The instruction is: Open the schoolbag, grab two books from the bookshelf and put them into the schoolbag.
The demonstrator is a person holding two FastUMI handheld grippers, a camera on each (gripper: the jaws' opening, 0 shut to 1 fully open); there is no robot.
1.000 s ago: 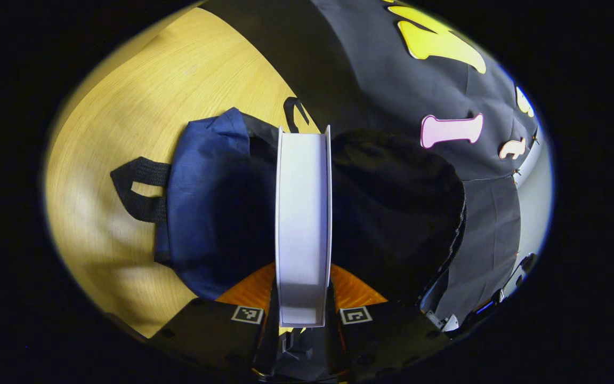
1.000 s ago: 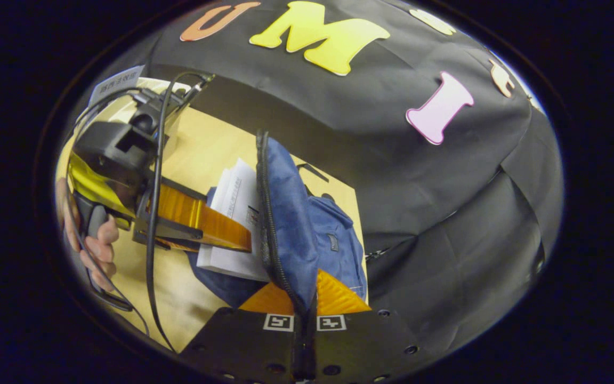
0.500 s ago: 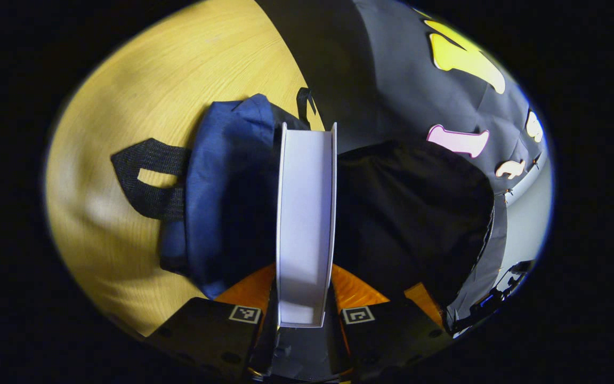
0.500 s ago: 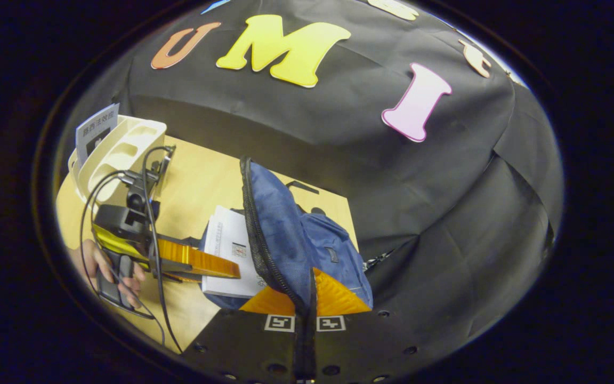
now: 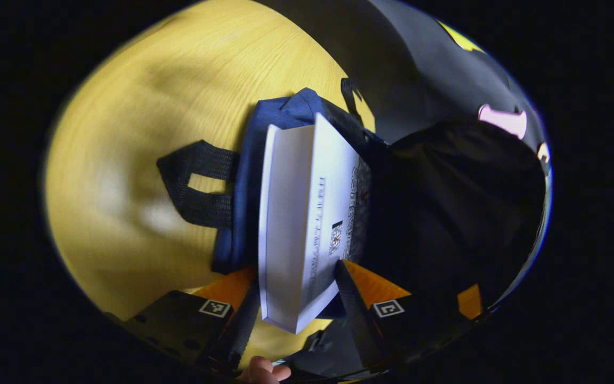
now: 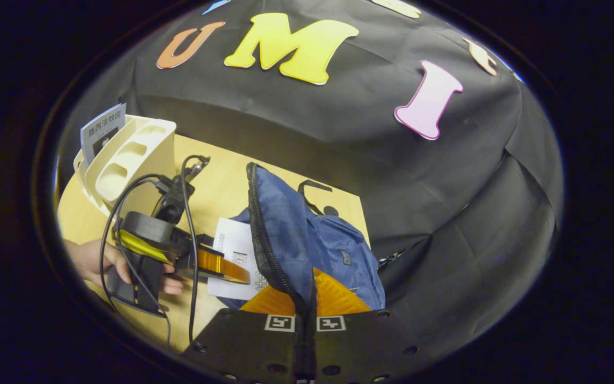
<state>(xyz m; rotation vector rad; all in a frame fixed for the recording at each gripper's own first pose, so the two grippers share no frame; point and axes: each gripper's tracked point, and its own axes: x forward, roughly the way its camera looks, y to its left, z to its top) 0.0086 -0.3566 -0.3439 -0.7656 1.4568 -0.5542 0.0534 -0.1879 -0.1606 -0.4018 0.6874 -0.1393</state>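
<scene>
Left gripper view: book (image 5: 307,224) lay tilted between the left gripper's (image 5: 299,298) parted jaws, long axis pointing ahead into the schoolbag (image 5: 264,176) mouth. Right gripper (image 6: 305,304) was clamped on the bag's zipper edge (image 6: 264,240), holding it up. Bookshelf (image 6: 126,160) stood far left, on the table (image 5: 142,106).
</scene>
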